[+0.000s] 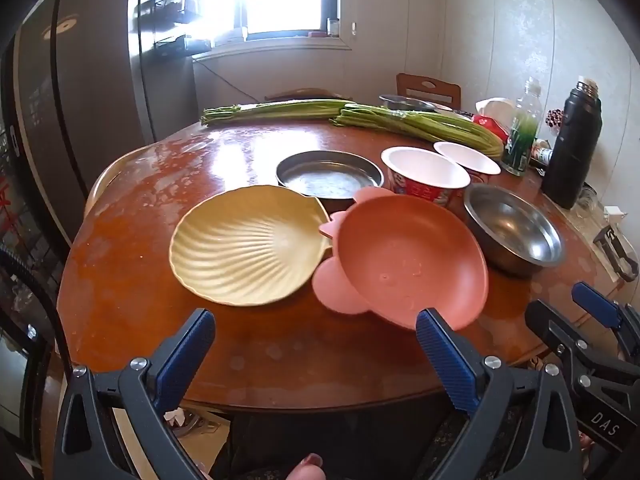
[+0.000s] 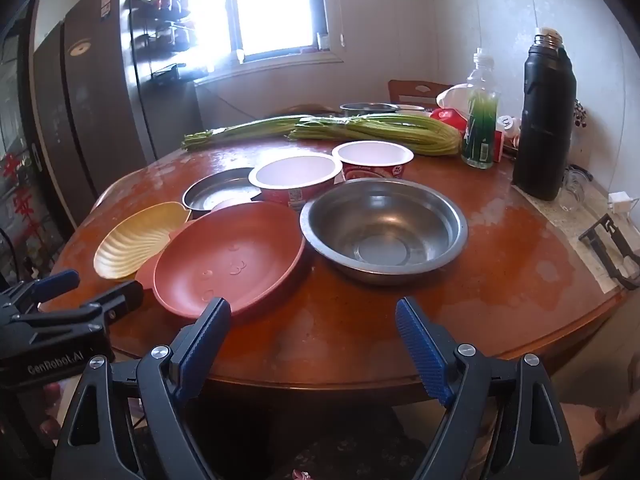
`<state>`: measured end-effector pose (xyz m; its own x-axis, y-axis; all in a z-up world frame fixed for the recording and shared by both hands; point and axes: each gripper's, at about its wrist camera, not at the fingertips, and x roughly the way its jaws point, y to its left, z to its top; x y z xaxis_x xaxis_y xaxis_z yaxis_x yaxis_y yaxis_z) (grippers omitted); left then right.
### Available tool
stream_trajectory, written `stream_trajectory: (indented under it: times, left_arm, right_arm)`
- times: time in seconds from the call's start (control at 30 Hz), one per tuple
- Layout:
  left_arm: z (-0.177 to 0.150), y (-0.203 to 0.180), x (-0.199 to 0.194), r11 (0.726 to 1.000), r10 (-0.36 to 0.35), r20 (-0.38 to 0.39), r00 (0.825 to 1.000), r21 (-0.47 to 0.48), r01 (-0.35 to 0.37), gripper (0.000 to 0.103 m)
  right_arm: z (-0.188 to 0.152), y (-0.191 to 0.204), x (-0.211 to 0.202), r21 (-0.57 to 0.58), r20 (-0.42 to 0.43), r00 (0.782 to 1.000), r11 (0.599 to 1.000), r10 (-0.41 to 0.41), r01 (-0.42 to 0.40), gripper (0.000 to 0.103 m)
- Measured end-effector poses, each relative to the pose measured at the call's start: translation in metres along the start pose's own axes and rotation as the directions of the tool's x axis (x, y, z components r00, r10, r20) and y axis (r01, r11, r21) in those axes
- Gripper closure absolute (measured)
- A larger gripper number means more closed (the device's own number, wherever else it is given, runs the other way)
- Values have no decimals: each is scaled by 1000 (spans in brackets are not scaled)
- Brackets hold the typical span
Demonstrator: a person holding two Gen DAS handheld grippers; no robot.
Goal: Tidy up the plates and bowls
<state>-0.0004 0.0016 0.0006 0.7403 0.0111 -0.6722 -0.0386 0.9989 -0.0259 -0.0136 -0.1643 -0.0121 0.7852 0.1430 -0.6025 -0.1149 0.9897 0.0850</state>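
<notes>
On the round wooden table [image 1: 132, 280] lie a yellow shell-shaped plate [image 1: 248, 250] [image 2: 136, 238], a terracotta bowl [image 1: 412, 260] [image 2: 228, 258] resting on a pink plate [image 1: 334, 290], a flat steel dish [image 1: 328, 174] [image 2: 218, 196], a steel bowl [image 1: 514, 230] [image 2: 384, 230] and two red paper bowls [image 1: 424, 176] [image 2: 296, 178], [image 1: 466, 158] [image 2: 372, 158]. My left gripper [image 1: 316, 328] is open and empty, just before the terracotta bowl's near rim. My right gripper [image 2: 314, 316] is open and empty, near the table's front edge; it also shows in the left wrist view [image 1: 596, 312].
Two bundles of green stalks [image 1: 360, 118] [image 2: 340, 128] lie across the far side. A black thermos [image 1: 572, 148] [image 2: 546, 116], a plastic bottle [image 2: 480, 112] and packets stand at the right. A black stand [image 2: 612, 246] sits at the right edge. A refrigerator [image 2: 80, 112] is left.
</notes>
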Motion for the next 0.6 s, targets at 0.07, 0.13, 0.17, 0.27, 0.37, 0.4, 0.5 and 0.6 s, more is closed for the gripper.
stream_trajectory:
  times: [0.07,0.13,0.17,0.27,0.37,0.4,0.5,0.6]
  left_arm:
    - [1,5,-1,1000,4,2,1000,-5,-4,2]
    - [-1,-5,-5,998,43,20,999,45,-44,2]
    - [-3,-9,-6,997,50,19,999,51,-51,2]
    - [-9,-25,-6,997,51,22,998,60,-52,2]
    - [-10,-23,-4,999,27,-4,1000,37,-27,2]
    - [-9,-16,-2,999,8,-11,1000,32,-8,2]
    - [-11,-17,-3,999,4,-11,1000,32,-4,2]
    - [-11,-19,-1,999,7,-15,1000,40,-7,2]
  right_arm:
    - [0,3,1,-5,-1,1000,1000,-13,13,18]
    - [-1,5,-4,4,7,1000,1000,-11,11,18]
    - [-1,0,-3,22,-3,1000,1000,5,-5,18]
    - [-9,-8,-3,32,11,1000,999,24,-24,18]
    - [-12,-9,0,30,-2,1000,999,31,-31,18]
    - [-12,-9,0,30,-7,999,999,32,-32,18]
    - [-14,-9,0,22,-8,1000,999,26,-26,18]
    - [-14,-9,-1,19,-6,1000,1000,25,-25,18]
